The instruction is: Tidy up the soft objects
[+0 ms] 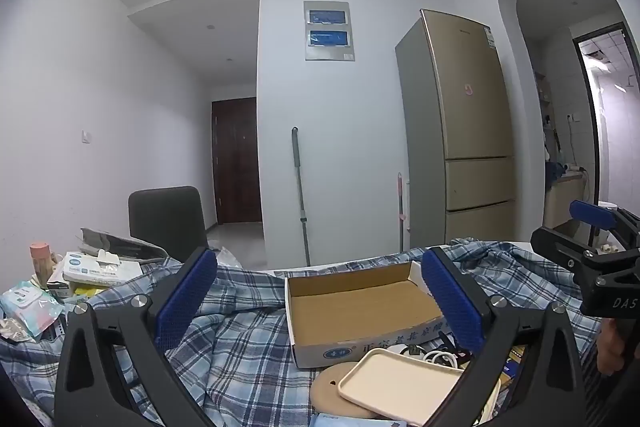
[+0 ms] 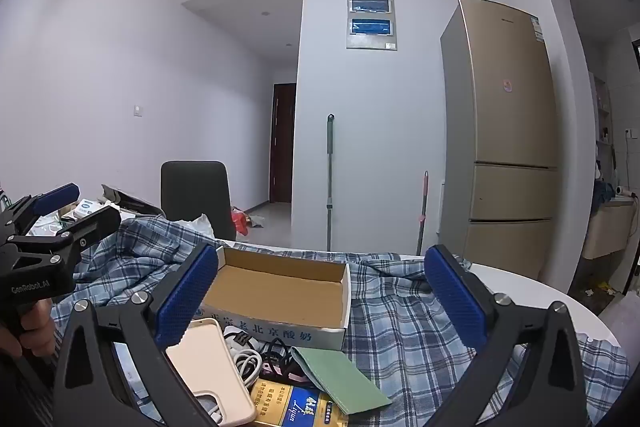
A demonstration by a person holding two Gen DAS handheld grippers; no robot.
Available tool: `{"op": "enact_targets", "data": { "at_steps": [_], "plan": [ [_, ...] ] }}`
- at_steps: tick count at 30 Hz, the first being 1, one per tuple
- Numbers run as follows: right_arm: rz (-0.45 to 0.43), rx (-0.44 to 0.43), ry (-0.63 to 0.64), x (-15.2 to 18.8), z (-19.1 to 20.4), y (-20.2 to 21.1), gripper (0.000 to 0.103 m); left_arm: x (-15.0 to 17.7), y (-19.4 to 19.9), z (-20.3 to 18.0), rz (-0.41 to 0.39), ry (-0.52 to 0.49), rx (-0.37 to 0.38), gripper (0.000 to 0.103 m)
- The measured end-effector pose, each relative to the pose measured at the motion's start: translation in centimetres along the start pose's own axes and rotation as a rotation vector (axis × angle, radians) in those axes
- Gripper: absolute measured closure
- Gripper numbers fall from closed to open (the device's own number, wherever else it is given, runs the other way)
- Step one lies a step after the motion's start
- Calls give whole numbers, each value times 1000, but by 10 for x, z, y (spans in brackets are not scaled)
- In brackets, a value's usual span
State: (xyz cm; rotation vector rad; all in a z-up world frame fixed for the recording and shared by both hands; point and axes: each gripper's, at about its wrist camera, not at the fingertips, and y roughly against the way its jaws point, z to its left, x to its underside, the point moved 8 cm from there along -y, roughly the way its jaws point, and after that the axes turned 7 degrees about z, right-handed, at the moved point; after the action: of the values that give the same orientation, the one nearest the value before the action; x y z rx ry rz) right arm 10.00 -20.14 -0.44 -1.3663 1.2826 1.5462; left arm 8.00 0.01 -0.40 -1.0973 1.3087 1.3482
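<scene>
You have barely started, by the look of it: the blue plaid cloth [image 1: 248, 343] lies rumpled and unfolded across the desk [image 2: 532, 291], and nothing soft has been gathered or stacked yet.

Take the open cardboard box [image 1: 356, 303] as your landmark. Far to its left sit tissue packs [image 1: 100, 269] and a wet-wipe pouch [image 1: 28, 303], still loose among other clutter. Your left gripper [image 1: 320, 295] hovers above the cloth with its blue pads spread wide, holding nothing; the box shows between them. The box itself rests on the cloth and looks empty inside. Just in front of it lie a beige tray [image 2: 212, 371], a tangle of white cable [image 2: 248, 359], a green cloth-like sheet [image 2: 340, 379] and a gold-and-blue packet [image 2: 296, 407]. To the right of the box the plaid cloth spreads on toward the desk's white edge. Your right gripper [image 2: 320, 295] is likewise wide apart and empty, raised over that stretch.

So everything remains: the cloth needs straightening or folding, and the soft packs need a place.

Hard to judge: whether the cloth is a shirt or a sheet, since no collar or sleeve shows clearly; what lies beneath it; and the near desk edge, blocked by both gripper frames. The green sheet's material is uncertain.
</scene>
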Motion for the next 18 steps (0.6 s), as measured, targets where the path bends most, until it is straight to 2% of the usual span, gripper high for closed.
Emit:
{"op": "enact_targets", "data": {
  "at_steps": [18],
  "plan": [
    [3, 1, 11, 0, 0, 2, 0, 3, 6, -6, -6, -28, 11, 0]
  ]
}}
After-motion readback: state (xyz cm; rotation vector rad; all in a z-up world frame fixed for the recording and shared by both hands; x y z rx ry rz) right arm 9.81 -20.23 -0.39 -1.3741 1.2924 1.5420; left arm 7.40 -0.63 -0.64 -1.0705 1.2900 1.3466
